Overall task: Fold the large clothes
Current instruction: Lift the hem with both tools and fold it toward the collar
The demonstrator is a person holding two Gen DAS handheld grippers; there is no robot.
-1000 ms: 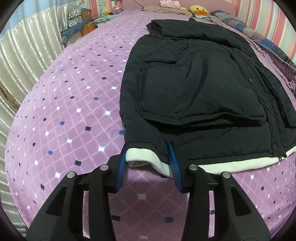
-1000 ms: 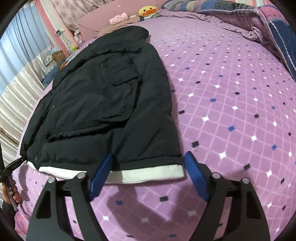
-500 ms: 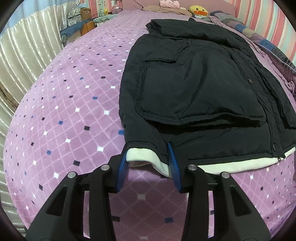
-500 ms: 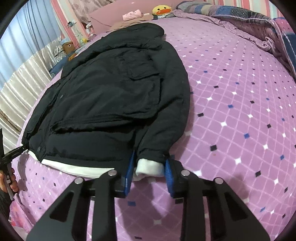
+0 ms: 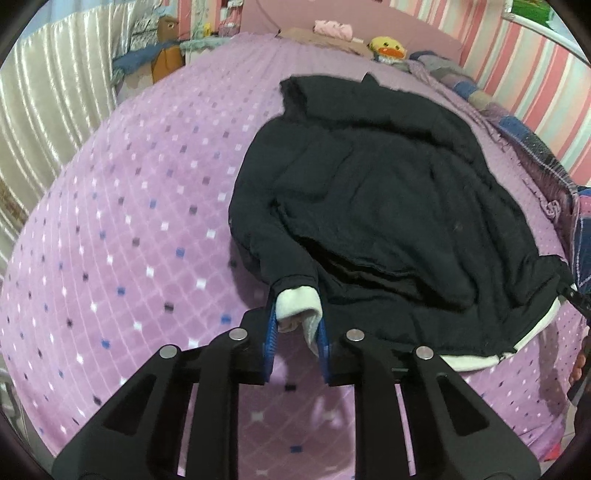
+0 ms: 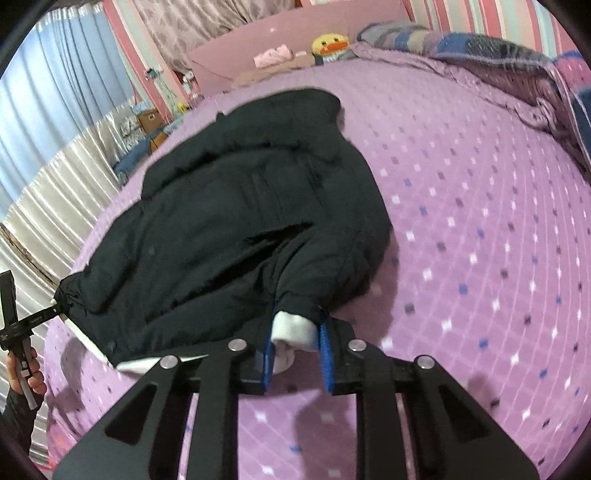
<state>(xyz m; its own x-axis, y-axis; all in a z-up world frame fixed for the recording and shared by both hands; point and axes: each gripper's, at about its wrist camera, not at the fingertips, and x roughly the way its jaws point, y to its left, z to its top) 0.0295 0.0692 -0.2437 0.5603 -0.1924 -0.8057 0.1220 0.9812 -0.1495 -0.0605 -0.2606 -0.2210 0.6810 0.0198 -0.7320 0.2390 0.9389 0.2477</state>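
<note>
A large black jacket (image 5: 388,192) with white lining lies on the purple bed; it also shows in the right wrist view (image 6: 236,221). My left gripper (image 5: 297,334) is shut on the jacket's left hem corner, white lining (image 5: 295,308) bunched between the blue pads, lifted off the bed. My right gripper (image 6: 295,345) is shut on the right hem corner, white lining (image 6: 291,330) between its pads, also lifted. The hem between the two corners sags. The left gripper (image 6: 22,321) and the hand holding it show at the left edge of the right wrist view.
The purple diamond-patterned bedspread (image 5: 129,229) covers the bed. A yellow duck toy (image 5: 388,46) and pink cloth (image 5: 332,27) sit by the headboard. A crumpled quilt (image 6: 517,62) lies along the bed's right side. Curtains (image 5: 55,92) and boxes stand at the left.
Both grippers have lifted the hem corners off the bed and pulled them up, bunching the jacket's lower part. The right gripper closed on its corner a second ago.
</note>
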